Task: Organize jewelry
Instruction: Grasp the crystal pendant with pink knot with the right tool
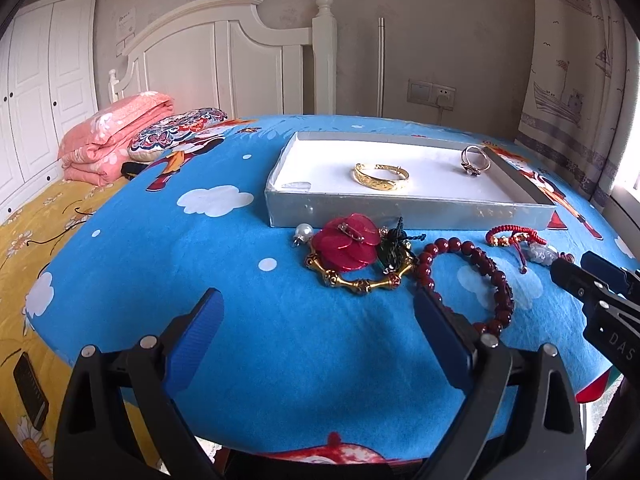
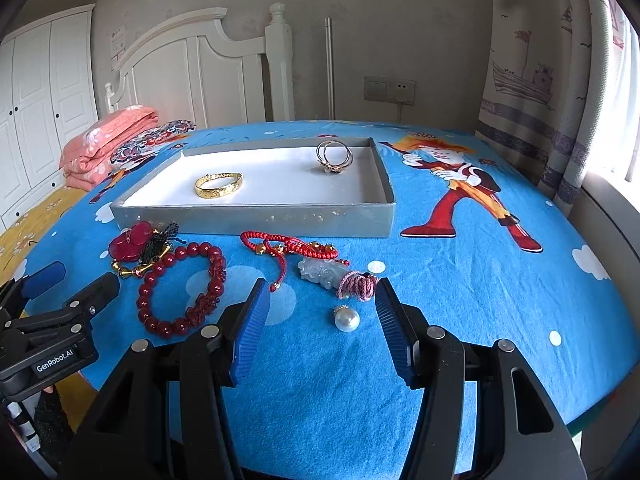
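A shallow grey box [image 1: 408,212] [image 2: 256,216] with a white lining holds a gold bangle [image 1: 381,176] [image 2: 218,185] and a ring pair [image 1: 475,159] [image 2: 334,156]. In front of it on the blue cloth lie a red flower brooch [image 1: 346,246] over a gold bamboo-style bangle [image 1: 360,283], a dark red bead bracelet [image 2: 180,288], a red cord bracelet [image 2: 292,248], a jade pendant [image 2: 322,272] and a pearl [image 2: 347,320]. My left gripper [image 1: 320,320] is open and empty just short of the gold bamboo-style bangle. My right gripper [image 2: 324,312] is open, with the pearl lying untouched between its fingertips.
A blue cartoon-print cloth [image 2: 460,300] covers the table. A second pearl piece [image 1: 300,233] lies left of the brooch. A folded pink quilt [image 1: 112,136] and a patterned cushion [image 1: 176,132] lie on the bed at the left. Curtains [image 2: 532,92] hang at the right.
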